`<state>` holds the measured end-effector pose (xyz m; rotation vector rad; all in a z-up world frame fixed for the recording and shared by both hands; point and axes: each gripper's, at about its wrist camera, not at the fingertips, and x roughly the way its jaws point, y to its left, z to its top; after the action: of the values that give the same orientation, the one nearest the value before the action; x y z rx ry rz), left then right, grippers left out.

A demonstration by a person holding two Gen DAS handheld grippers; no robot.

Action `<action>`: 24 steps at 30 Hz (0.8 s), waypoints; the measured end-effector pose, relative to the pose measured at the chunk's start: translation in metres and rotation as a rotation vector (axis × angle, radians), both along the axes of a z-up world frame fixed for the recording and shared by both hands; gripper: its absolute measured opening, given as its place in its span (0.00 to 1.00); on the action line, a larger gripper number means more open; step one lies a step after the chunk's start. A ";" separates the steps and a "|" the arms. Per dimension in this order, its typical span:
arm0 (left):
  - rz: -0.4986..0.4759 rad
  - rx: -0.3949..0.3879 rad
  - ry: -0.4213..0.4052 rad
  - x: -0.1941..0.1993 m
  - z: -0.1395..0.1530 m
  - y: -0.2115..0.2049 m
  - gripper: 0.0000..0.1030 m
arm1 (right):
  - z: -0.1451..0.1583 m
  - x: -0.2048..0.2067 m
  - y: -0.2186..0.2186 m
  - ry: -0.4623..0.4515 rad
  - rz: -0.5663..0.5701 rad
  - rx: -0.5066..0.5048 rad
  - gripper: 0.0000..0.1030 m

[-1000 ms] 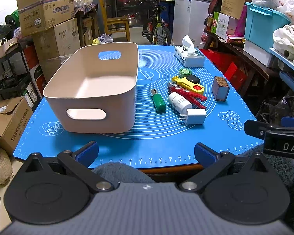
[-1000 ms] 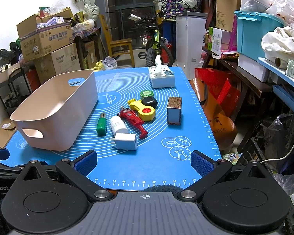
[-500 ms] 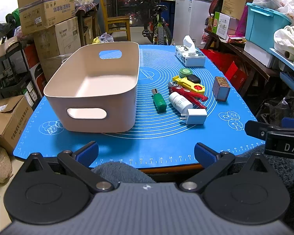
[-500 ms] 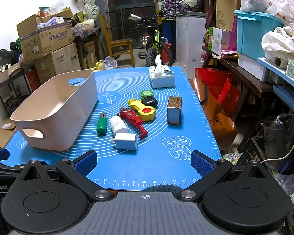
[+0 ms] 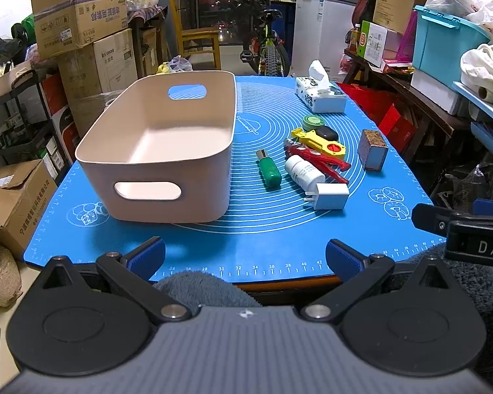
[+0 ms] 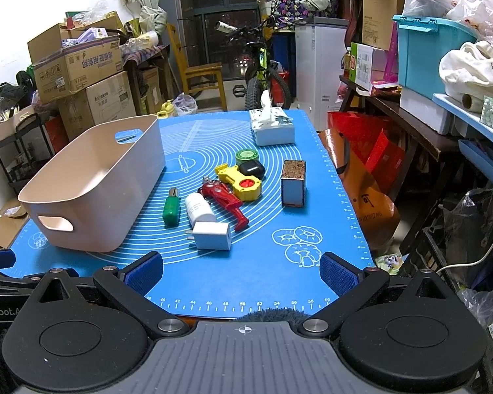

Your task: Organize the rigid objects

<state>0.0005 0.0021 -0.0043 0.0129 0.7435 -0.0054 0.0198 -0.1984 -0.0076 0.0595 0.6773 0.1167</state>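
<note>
An empty beige bin [image 5: 154, 151] [image 6: 95, 187] stands on the left of the blue mat [image 5: 246, 229] [image 6: 246, 272]. To its right lie a green bottle [image 5: 269, 172] [image 6: 171, 208], a white bottle [image 5: 304, 174] [image 6: 199, 208], a white charger [image 5: 330, 195] [image 6: 212, 235], red pliers [image 5: 318, 159] [image 6: 225, 198], a yellow tool [image 5: 318, 141] [image 6: 240, 179], a black case [image 5: 325, 132] [image 6: 252, 169], a green tin [image 5: 312, 121] [image 6: 247, 156] and a small box [image 5: 373, 149] [image 6: 293, 182]. My left gripper [image 5: 245, 259] and right gripper [image 6: 241, 271] hover open at the mat's near edge, holding nothing.
A tissue box [image 5: 320, 95] [image 6: 272, 126] sits at the mat's far end. Stacked cardboard boxes [image 5: 82, 32] line the left; a shelf with a teal bin [image 6: 434, 52] and bags runs along the right. A bicycle [image 6: 263, 69] and a chair [image 5: 197, 46] stand beyond the table.
</note>
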 end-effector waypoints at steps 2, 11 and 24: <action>0.000 0.000 -0.001 0.000 0.000 0.001 1.00 | -0.005 0.001 0.000 0.004 -0.003 0.007 0.98; 0.000 0.003 0.000 0.000 0.001 0.002 1.00 | -0.005 0.000 0.001 0.004 -0.006 0.015 0.98; 0.022 0.051 -0.103 0.004 0.039 0.023 1.00 | 0.024 -0.004 0.004 -0.064 0.032 0.016 0.98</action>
<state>0.0049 0.0250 0.0347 0.0536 0.6409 0.0349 0.0161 -0.1947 0.0168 0.0599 0.6135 0.1540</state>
